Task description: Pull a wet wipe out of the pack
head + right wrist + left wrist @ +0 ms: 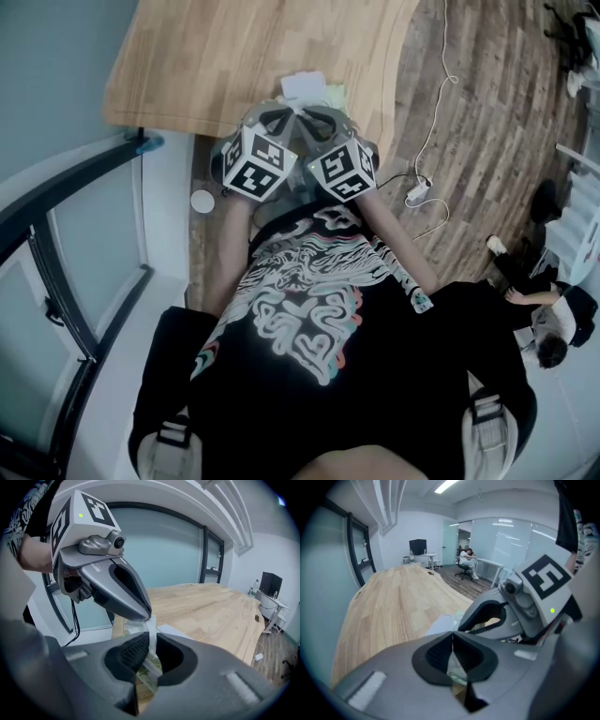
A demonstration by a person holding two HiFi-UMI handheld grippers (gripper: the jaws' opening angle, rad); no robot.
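Your left gripper (452, 644) has its jaws pressed together. In the right gripper view its tip sits on the upper end of a white strip, which I take to be the wipe (151, 632), so it looks pinched there. Your right gripper (151, 651) has its jaws drawn close, with that same strip running down between them. The sheet fills the narrow gap, so I read this as a pinch too, lower on the wipe. I cannot rule out that the pads only flank it.

The pack (305, 86) lies on the table (206, 56) near its edge, just in front of you, and both grippers meet right over it. In the right gripper view its green-printed top shows under the jaws, touching the lower end of the strip.

My judgement is that the task is partly done. The wipe has been found and gripped, and a short length stands up out of the opening. The rest looks to be inside, as the strip runs straight down into the pack.

What is left is to draw the sheet fully clear. Neither gripper seems to be holding the pack itself, so it may lift along with the wipe as you pull
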